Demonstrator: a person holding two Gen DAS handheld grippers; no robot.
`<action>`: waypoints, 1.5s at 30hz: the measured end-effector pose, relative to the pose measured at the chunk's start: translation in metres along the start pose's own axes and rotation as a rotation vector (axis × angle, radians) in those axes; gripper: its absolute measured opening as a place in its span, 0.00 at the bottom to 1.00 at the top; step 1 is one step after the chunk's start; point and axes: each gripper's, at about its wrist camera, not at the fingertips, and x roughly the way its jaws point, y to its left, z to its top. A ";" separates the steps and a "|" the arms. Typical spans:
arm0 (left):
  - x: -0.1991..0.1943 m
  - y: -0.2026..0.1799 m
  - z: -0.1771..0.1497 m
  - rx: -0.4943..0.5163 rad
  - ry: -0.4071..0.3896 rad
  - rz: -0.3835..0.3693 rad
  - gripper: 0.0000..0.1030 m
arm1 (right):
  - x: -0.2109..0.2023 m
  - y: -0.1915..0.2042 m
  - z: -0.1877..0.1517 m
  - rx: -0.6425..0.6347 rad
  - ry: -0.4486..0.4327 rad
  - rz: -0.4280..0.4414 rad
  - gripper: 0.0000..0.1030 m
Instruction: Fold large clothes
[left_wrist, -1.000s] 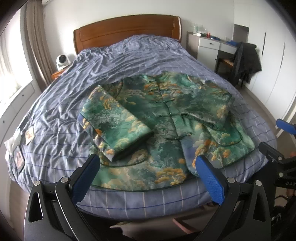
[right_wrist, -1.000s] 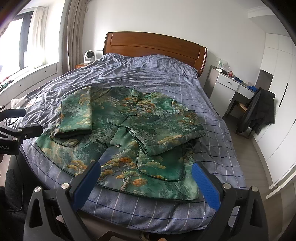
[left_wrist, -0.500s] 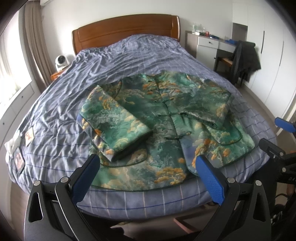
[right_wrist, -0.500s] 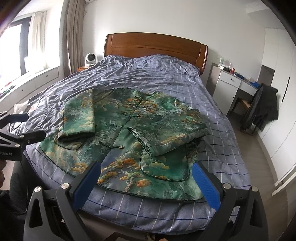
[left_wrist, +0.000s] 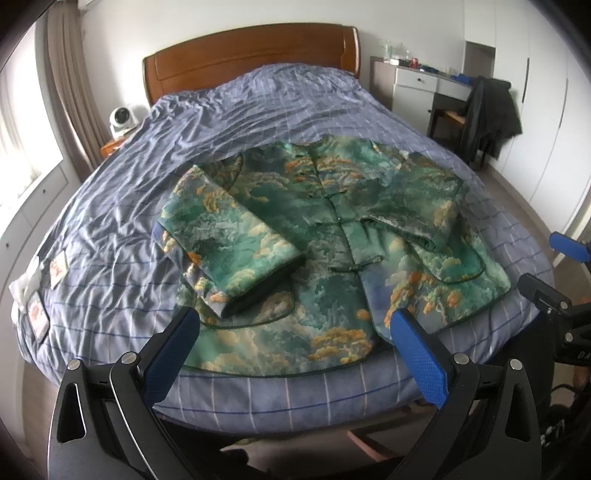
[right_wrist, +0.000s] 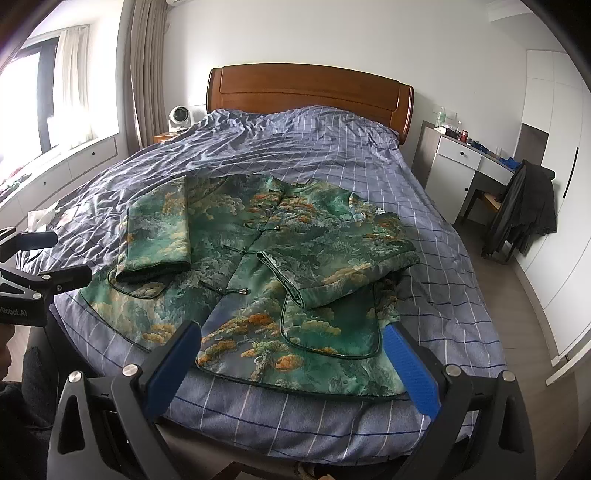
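Both sleeves already lay folded across the jacket (left_wrist: 325, 236); left gripper (left_wrist: 295, 343) and right gripper (right_wrist: 291, 350) hovered released, next likely needing the near hem (right_wrist: 295, 387) grasped

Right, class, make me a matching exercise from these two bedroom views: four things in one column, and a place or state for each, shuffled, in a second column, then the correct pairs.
Things
1. green and orange patterned jacket
2. small white fan
3. black coat
4. left gripper

Places or states
A. draped over a chair at the white desk
B. open, holding nothing
C. lying on the blue checked bedspread, both sleeves folded in
D. on the nightstand beside the wooden headboard

Pairs: 1-C, 2-D, 3-A, 4-B
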 end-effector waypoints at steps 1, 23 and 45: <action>0.000 0.000 0.000 0.000 0.002 0.000 1.00 | 0.000 0.000 -0.001 0.000 0.000 0.001 0.98; 0.003 -0.001 -0.001 -0.001 0.010 0.000 1.00 | 0.003 0.002 -0.002 -0.004 0.004 -0.001 0.98; 0.003 -0.001 -0.001 0.000 0.008 0.000 1.00 | 0.003 0.003 -0.003 -0.006 0.006 0.001 0.98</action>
